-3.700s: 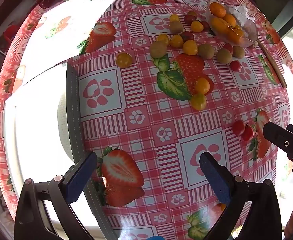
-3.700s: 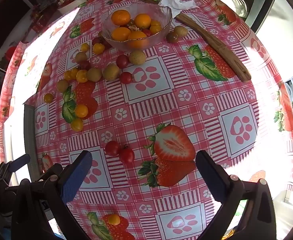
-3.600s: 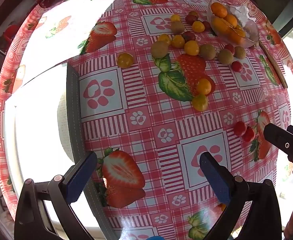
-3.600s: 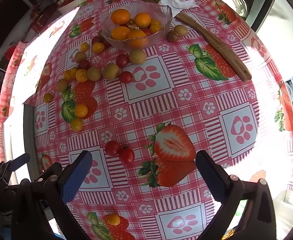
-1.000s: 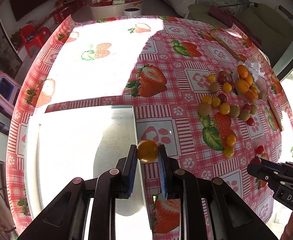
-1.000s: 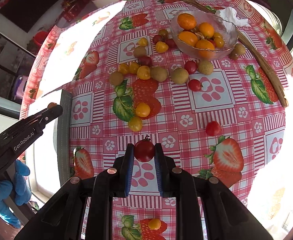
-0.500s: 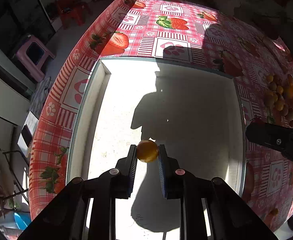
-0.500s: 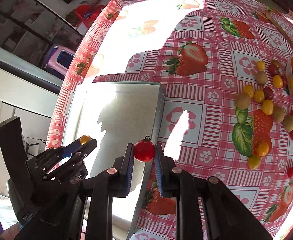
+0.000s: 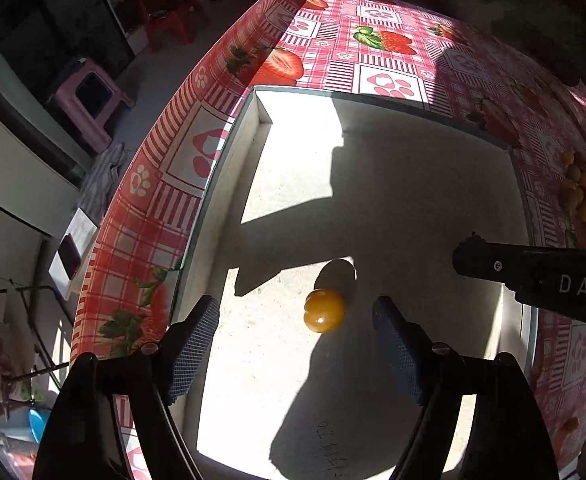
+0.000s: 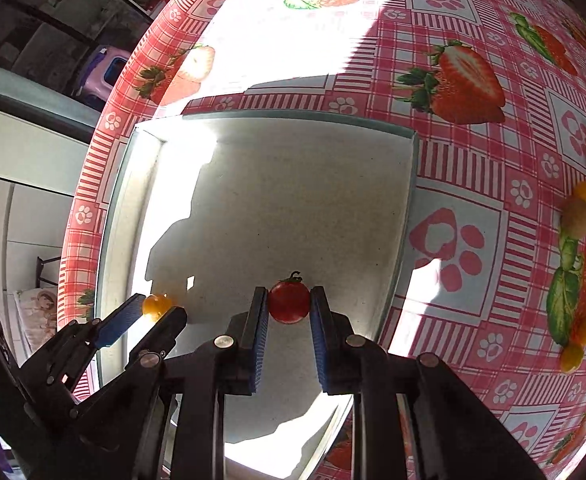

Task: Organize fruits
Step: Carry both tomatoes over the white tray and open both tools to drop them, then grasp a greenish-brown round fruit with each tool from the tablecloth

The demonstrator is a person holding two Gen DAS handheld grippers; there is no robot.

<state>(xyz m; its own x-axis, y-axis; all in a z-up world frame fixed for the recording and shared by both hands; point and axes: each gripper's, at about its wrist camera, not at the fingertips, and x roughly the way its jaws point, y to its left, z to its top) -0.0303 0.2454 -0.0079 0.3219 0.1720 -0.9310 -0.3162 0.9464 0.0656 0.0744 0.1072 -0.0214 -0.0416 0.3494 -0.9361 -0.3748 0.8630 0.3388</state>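
Now, progress: sorting looks barely begun; only two fruits are at the white tray (image 9: 229, 148), none visibly settled inside besides the yellow one.
Left tongs (image 9: 295, 322): jaws spread wide apart, gripping nothing.
Yellow tomato (image 9: 324, 310): sits between the spread left jaws, touching neither, above or on the tray floor; its shadow lies just beyond it, so I cannot tell whether it has landed.
Right tongs (image 10: 289, 334): clamped together on the red tomato (image 10: 289, 300), stem up, held over the tray near its right wall.
Done, as judged: the yellow tomato is delivered or nearly so.
Left to do, as judged: set the red one down, then fetch the loose fruits (image 10: 581, 212) lying well apart on the table (image 10: 473, 152).
Hidden: the near edge of the tray is covered by both tongs.
Hard to make out: the fruit cluster at the right edge of the left wrist view is dark and small; kinds and count are unclear.
Cut off: the right tongs enter the left view only as a black bar.
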